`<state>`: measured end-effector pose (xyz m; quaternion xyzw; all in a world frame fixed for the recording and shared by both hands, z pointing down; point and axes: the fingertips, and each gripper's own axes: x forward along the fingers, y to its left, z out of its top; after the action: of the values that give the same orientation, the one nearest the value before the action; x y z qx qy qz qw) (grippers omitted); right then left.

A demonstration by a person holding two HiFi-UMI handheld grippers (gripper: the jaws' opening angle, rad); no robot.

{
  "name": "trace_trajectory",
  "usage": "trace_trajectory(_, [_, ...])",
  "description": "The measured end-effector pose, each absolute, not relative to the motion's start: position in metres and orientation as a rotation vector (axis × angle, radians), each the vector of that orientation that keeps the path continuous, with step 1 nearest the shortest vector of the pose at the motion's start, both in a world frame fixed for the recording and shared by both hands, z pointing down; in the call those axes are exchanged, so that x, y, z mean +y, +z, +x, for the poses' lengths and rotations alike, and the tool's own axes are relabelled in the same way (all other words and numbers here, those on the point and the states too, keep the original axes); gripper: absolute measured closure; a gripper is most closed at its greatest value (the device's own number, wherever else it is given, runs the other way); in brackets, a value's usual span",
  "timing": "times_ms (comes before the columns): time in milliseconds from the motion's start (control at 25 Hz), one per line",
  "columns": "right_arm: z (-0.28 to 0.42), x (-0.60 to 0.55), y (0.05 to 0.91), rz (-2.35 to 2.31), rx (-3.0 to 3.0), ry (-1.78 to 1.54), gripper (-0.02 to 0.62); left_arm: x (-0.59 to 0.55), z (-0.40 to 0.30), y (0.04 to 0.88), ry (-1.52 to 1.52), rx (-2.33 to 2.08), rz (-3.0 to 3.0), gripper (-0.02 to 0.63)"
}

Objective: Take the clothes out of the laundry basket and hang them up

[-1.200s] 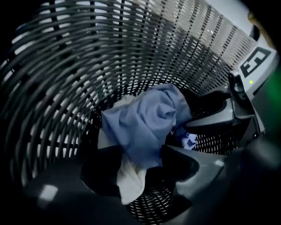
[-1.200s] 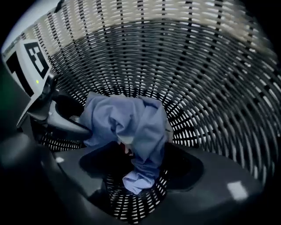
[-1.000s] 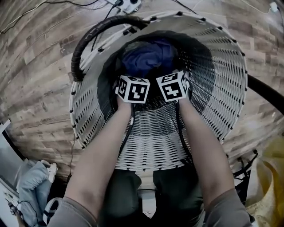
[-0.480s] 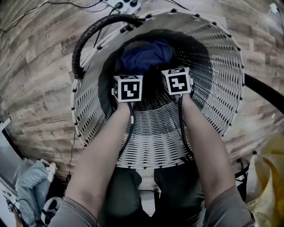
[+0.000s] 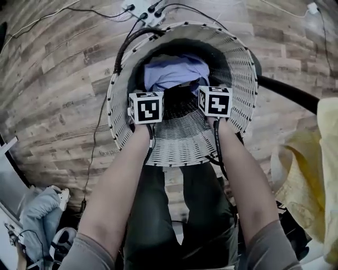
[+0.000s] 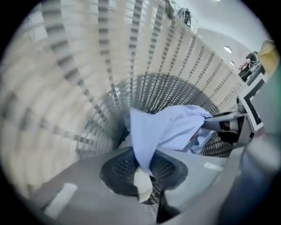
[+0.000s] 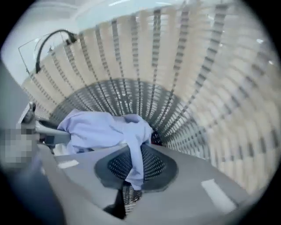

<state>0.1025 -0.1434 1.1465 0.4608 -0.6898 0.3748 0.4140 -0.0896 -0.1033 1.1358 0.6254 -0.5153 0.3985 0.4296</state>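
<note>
Left gripper [image 6: 141, 176]: clamped shut on a gathered fold of the pale blue garment [image 6: 171, 127].
Right gripper [image 7: 131, 169]: jaws just closed, and another fold of the same garment is pinched between them.
Garment: slung between both grippers inside the laundry basket [image 5: 179, 142], towards its far wall.
Handling: judged light, limp and slippery; a hold at the collar or shoulders is advised.
Hidden: the collar and the basket bottom are not made out.

Wooden plank floor [image 5: 53, 95], white power strip [image 5: 148, 7], thick black hose [image 5: 296, 94].
</note>
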Motion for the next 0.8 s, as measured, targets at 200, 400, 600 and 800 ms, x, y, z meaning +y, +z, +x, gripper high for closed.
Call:
trace_trajectory(200, [0.105, -0.139, 1.059, 1.269, -1.756, 0.982, 0.537, -0.100, -0.093, 1.058, 0.946, -1.308, 1.592, 0.546])
trace_trajectory(400, [0.091, -0.126, 0.960, 1.280, -1.842, 0.949, 0.537, -0.093, -0.103, 0.968, 0.857, -1.342, 1.583, 0.546])
trace_trajectory(600, [0.081, -0.129, 0.860, 1.265, -1.928, 0.882, 0.537, -0.106, -0.109, 0.879, 0.780, -1.342, 1.639, 0.546])
trace_trajectory(800, [0.073, -0.119, 0.753, 1.186, -2.004, 0.650, 0.537, -0.096, -0.103, 0.785, 0.862, -1.269, 1.837, 0.546])
